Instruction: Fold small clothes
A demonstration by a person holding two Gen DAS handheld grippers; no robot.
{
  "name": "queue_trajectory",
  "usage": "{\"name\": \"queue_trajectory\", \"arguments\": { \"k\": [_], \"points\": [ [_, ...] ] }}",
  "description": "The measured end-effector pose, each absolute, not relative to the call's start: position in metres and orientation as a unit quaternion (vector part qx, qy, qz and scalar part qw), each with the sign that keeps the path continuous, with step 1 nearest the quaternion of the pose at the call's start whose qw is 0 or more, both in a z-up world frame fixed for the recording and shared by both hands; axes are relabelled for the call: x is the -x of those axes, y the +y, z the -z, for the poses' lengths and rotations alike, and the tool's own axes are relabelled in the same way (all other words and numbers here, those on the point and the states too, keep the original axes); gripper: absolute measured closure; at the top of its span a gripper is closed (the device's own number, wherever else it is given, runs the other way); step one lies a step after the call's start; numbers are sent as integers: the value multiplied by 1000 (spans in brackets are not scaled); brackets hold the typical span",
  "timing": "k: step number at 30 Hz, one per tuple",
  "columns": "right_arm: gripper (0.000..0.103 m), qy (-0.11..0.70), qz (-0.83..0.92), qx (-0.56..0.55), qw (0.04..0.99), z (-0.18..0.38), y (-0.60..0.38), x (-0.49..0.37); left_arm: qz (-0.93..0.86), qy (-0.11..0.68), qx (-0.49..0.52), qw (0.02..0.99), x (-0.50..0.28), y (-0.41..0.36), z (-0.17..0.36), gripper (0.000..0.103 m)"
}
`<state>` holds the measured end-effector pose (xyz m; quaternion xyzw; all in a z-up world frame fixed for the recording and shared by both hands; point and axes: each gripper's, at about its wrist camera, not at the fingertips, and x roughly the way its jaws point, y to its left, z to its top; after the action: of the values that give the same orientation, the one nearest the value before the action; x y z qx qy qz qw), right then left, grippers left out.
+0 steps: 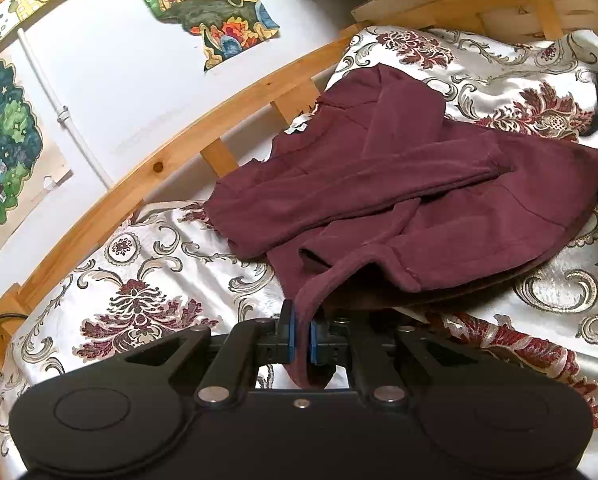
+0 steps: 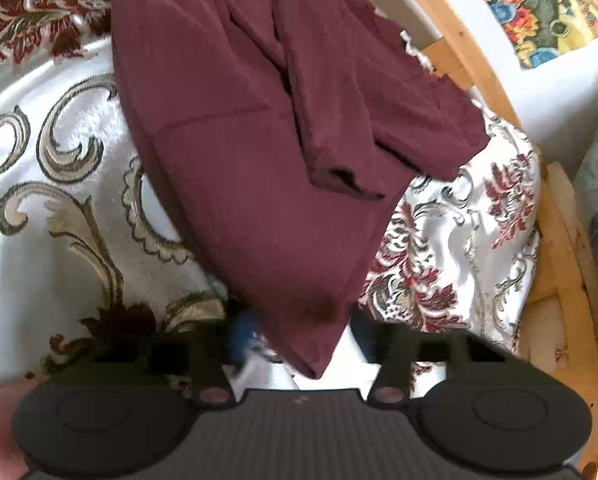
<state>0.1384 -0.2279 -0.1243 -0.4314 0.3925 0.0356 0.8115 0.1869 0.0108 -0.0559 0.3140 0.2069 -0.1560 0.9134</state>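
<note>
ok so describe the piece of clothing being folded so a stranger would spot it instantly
On the bed with the wooden rail lies a white floral bedspread. On it is a maroon long-sleeved top, sleeves folded across its body; it is the only plain dark red cloth there.

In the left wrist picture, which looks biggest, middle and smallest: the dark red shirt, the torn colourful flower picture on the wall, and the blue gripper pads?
1. Dark red long-sleeved shirt, spread on the patterned bedcover.
2. Torn colourful flower picture on the white wall; it is farther off, so its true size is unsure.
3. Blue gripper pads, smallest despite being nearest the camera.
</note>
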Motion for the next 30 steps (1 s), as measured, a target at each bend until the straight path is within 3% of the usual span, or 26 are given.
{"name": "queue_trajectory", "arguments": {
  "k": [7, 17, 30],
  "points": [
    [98, 350, -25, 343, 871, 73, -253, -131, 174, 256, -262, 914, -194, 16, 34, 97],
    [98, 247, -3, 316, 916, 2, -275, -66, 170, 284, -226, 916, -142, 19, -30, 97],
    [98, 245, -13, 308, 919, -28, -281, 68, 194, 316, -226, 901, -15, 27, -47, 97]
  ]
}}
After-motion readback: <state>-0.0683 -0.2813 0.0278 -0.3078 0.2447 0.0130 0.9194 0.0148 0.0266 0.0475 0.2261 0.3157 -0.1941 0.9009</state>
